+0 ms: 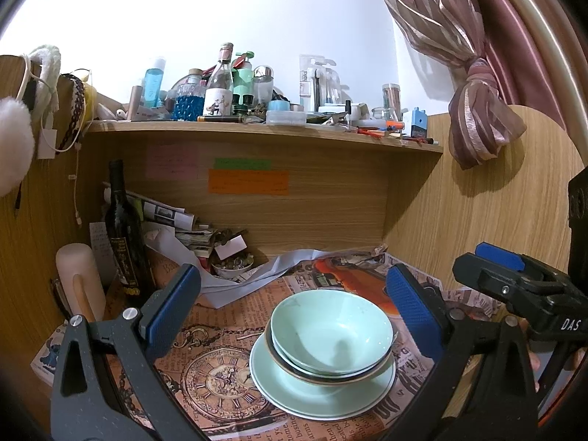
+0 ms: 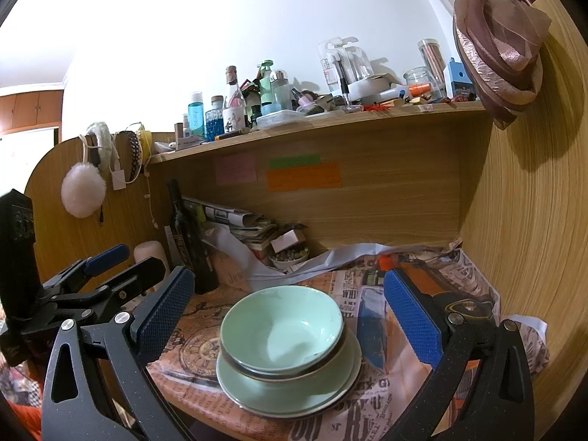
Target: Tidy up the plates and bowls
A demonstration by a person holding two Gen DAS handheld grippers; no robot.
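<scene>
A pale green bowl (image 1: 330,334) (image 2: 283,330) sits nested in a second bowl with a dark gold rim (image 1: 323,375) (image 2: 264,369), and both rest on stacked pale green plates (image 1: 323,398) (image 2: 290,393). The stack stands on the printed paper of the desk. My left gripper (image 1: 294,312) hangs open in front of the stack, its blue pads wide apart and holding nothing. My right gripper (image 2: 290,316) is open as well, framing the stack without touching it. Each gripper shows at the edge of the other's view: the right gripper (image 1: 514,275), the left gripper (image 2: 106,268).
A dark wine bottle (image 1: 123,228) (image 2: 187,235), a white cylinder (image 1: 79,283), rolled papers and a small dish of beads (image 1: 233,266) crowd the back left corner. A cluttered shelf (image 1: 257,128) hangs overhead. Wooden panels wall in the desk; a tied curtain (image 1: 477,103) hangs at right.
</scene>
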